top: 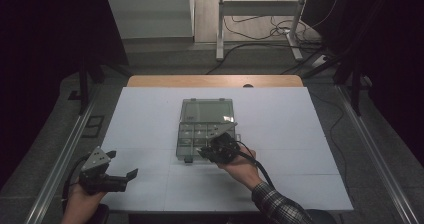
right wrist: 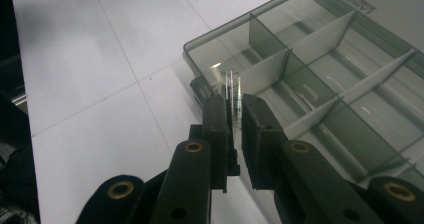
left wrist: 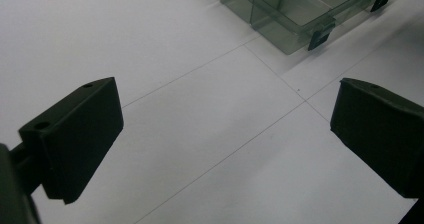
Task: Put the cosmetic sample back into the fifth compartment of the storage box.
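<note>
A smoky clear compartment box (top: 196,136) lies in the middle of the white table, its lid (top: 206,110) folded back flat behind it. My right gripper (top: 218,149) hovers over the box's near right part. In the right gripper view it (right wrist: 233,109) is shut on a small clear tube (right wrist: 231,84), held upright above the box's (right wrist: 240,24) near corner compartment. The compartments I can see hold nothing. My left gripper (top: 122,165) rests low at the table's near left, open with nothing between its jaws (left wrist: 225,114); the box (left wrist: 295,9) lies ahead of it to the right.
The white table top (top: 290,134) has thin seam lines and a wooden strip (top: 215,81) along its far edge. Two black latches (left wrist: 320,36) stick out from the box's front wall. Beyond the table are a floor with cables (top: 260,31) and a metal frame (top: 260,6).
</note>
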{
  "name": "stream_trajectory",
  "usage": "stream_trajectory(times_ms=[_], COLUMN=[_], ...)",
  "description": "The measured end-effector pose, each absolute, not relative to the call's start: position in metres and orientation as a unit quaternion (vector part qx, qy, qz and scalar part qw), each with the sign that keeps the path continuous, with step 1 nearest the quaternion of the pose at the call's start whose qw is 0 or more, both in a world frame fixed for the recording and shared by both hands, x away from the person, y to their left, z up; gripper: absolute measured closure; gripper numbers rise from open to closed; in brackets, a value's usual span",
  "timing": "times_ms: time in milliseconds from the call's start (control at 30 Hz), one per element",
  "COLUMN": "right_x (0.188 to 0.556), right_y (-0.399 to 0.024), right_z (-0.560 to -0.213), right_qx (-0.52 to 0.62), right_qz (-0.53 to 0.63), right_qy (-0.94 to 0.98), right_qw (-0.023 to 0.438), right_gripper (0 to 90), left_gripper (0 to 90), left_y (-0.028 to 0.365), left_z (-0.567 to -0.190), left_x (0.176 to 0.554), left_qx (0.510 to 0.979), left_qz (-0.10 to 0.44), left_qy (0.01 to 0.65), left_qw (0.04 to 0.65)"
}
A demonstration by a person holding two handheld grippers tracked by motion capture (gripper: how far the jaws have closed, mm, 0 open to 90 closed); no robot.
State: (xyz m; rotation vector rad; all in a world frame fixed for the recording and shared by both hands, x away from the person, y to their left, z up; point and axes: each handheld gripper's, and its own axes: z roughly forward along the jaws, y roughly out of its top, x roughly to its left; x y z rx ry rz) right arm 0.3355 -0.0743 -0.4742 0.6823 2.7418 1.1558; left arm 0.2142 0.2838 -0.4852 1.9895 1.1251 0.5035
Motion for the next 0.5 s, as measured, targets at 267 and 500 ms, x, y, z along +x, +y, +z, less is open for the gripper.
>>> stream_trajectory(times_ms=[267,500], right_x=[0.344,0.35], right_y=[-0.063,-0.053], right_z=[-0.473,-0.473], right_qx=[0.226,0.226], right_qz=[0.389,0.393], right_qy=[0.892,0.89], right_qw=[0.041,0.043], right_gripper=[80.5,80.5], left_gripper=[1.1,1.1], left_y=[0.284,0.284], left_z=[-0.485,-0.485], left_x=[0.214,0.215], left_qx=[0.783,0.784], left_qz=[0.198,0.197], left_qy=[0.442,0.442], left_qw=[0.39,0.39])
